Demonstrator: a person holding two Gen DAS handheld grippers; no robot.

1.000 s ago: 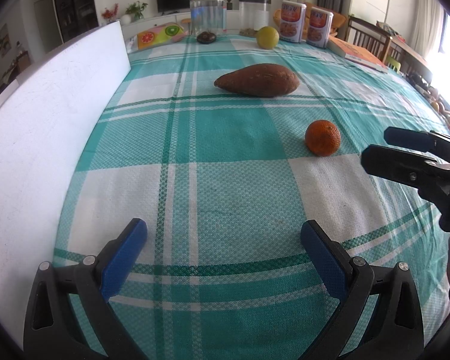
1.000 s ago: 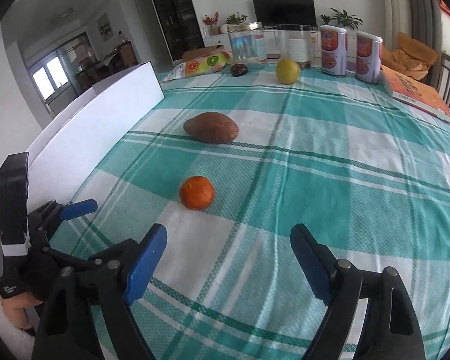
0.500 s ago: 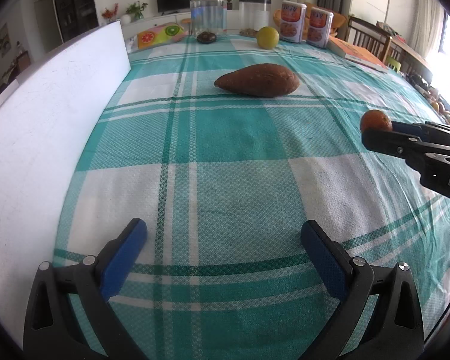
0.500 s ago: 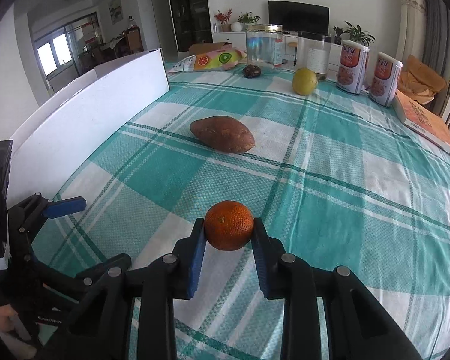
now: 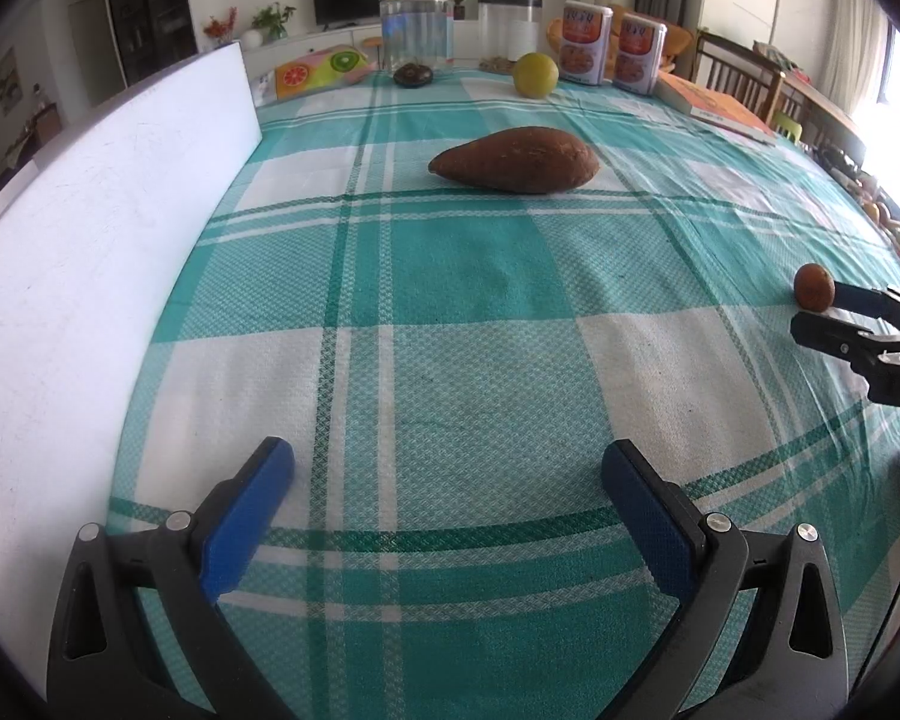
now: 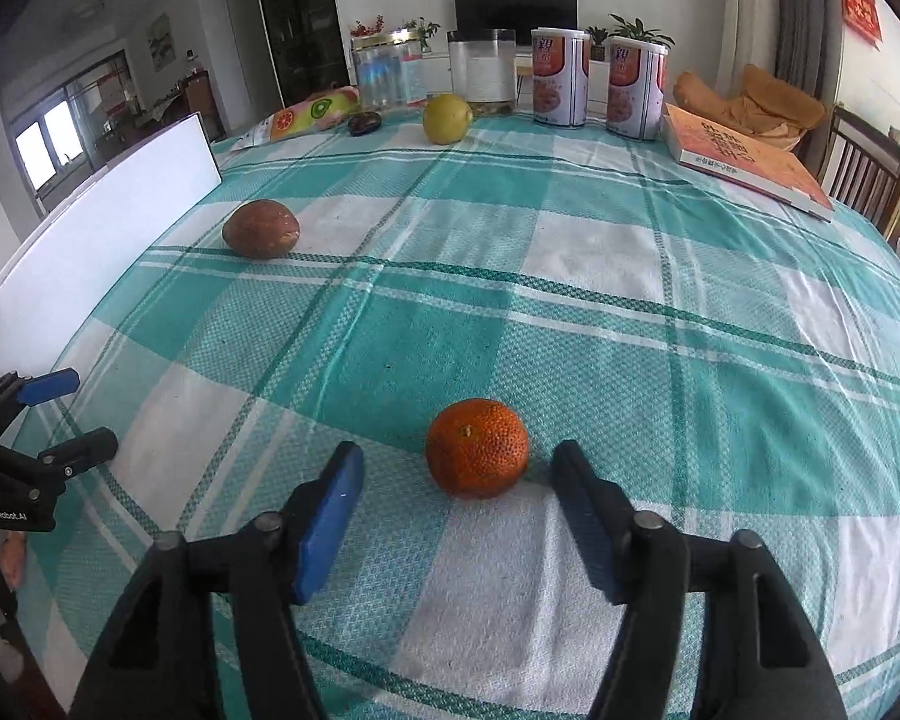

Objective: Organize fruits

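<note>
A small orange point(image 6: 477, 447) sits on the checked tablecloth between the open fingers of my right gripper point(image 6: 459, 483), touching neither pad. It also shows in the left wrist view point(image 5: 813, 294) at the far right, by the right gripper's tips. A brown sweet potato point(image 5: 516, 159) lies mid-table and shows in the right wrist view point(image 6: 261, 228) too. A yellow-green citrus point(image 5: 535, 75) sits at the far edge. My left gripper point(image 5: 444, 495) is open and empty over the near tablecloth.
A white board point(image 5: 90, 240) stands along the table's left side. At the back stand a clear jar point(image 5: 415, 30), a second jar point(image 6: 483, 72), two printed cans point(image 6: 594, 84), a fruit-print pouch point(image 5: 318, 69), a dark small fruit point(image 5: 413, 74) and an orange book point(image 6: 744, 159).
My right gripper, shut on the orange half a second ago, has carried it right, set it on the cloth and opened. My left gripper has not moved.
</note>
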